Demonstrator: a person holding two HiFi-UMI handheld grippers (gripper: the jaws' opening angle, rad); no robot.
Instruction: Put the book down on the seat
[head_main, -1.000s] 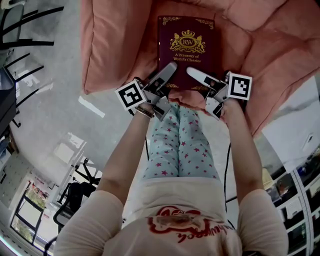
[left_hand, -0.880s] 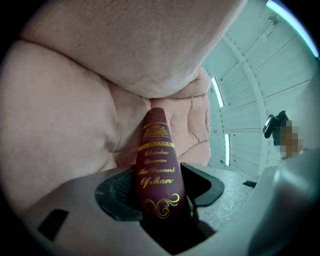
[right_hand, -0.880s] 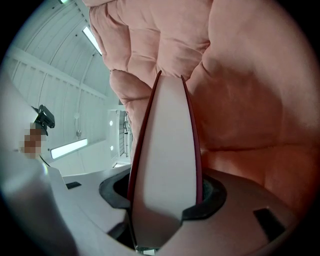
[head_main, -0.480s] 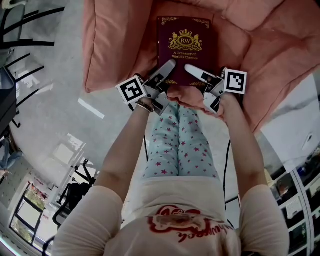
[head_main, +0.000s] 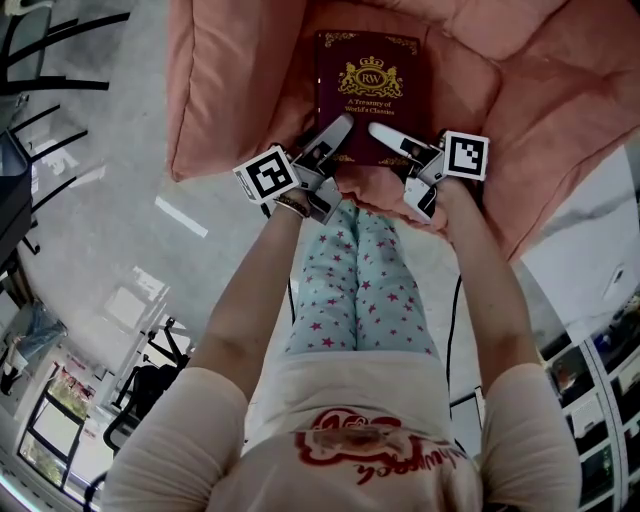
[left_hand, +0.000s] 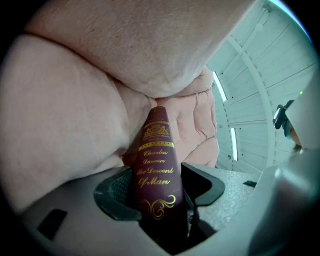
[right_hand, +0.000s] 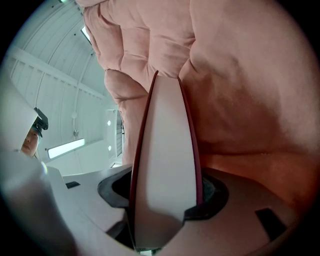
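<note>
The near corners of the book (head_main: 373, 95) hide under the left tongs (head_main: 338, 130) and right tongs (head_main: 385, 135). The pink seat (head_main: 225, 90) runs off the top edge, so we see only part.

Maroon book (head_main: 372, 95) on a salmon-pink seat (head_main: 230, 90)
Cover deep maroon with gold crest, lettering and corner scrolls; page edges white; seat plain; trousers (head_main: 335, 290) pale blue with pink stars.

Glossy grey floor (head_main: 110, 200); black chair frames (head_main: 60, 86) top left, office chair (head_main: 150, 385) lower left, shelves (head_main: 590, 385) lower right.
</note>
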